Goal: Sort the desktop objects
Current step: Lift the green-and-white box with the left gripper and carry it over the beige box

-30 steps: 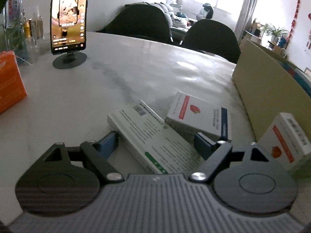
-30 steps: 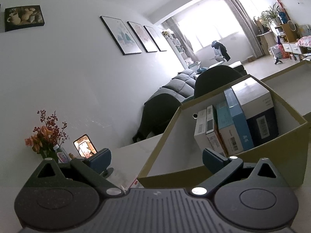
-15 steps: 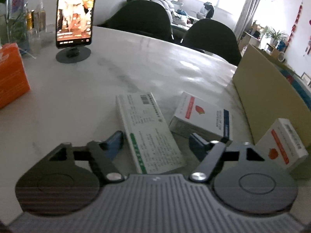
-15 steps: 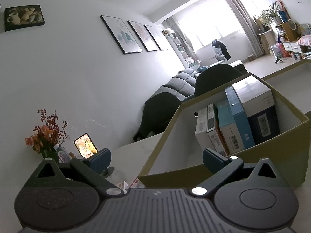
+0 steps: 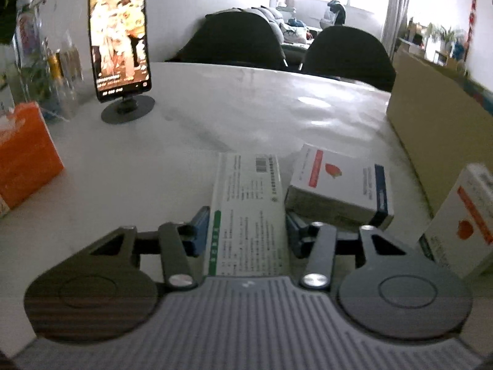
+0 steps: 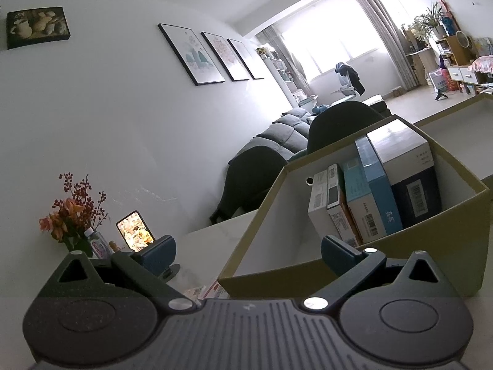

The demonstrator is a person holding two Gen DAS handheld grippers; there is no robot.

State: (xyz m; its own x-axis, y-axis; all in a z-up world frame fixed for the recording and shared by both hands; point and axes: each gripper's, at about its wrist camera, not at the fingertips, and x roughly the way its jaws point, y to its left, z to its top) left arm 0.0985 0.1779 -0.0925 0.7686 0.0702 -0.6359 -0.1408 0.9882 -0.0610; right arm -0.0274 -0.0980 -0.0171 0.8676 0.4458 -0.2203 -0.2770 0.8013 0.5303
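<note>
Left wrist view, far left: an orange box (image 5: 24,160) stands at the table edge, with small glass bottles (image 5: 64,74) behind it.
Phone: a lit phone on a round stand (image 5: 118,40) stands at the far left of the white marble table (image 5: 215,114). The right wrist view shows it too (image 6: 135,231), small and far, beside a bunch of red and orange flowers (image 6: 72,212).
Left gripper (image 5: 246,234): its jaws are closing, with the long white box with a green stripe (image 5: 248,197) between them. The blue pads (image 5: 198,231) lie against the two long sides of this box at its near end. The box lies flat on the table, its barcode at the far end.
Other small boxes: a white box with a red band and blue end (image 5: 339,185) lies just right of the held box, and another white and red box (image 5: 462,219) leans at the far right, near the carton wall. Only the left wrist view shows them clearly; the right wrist view shows only a corner of printed packaging (image 6: 205,291) behind its gripper body.
Cardboard carton: the left wrist view shows only its plain outer wall (image 5: 431,132). The right wrist view looks into it (image 6: 369,265): several boxes (image 6: 372,197) stand upright in a row at the far right side, and the near left part is bare.
Right gripper (image 6: 246,252): its jaws stand wide apart and hold nothing; it hangs in front of the near wall of the carton.
Background: dark chairs (image 5: 348,52) stand behind the table; framed pictures (image 6: 212,55) on the wall appear only in the right wrist view.
</note>
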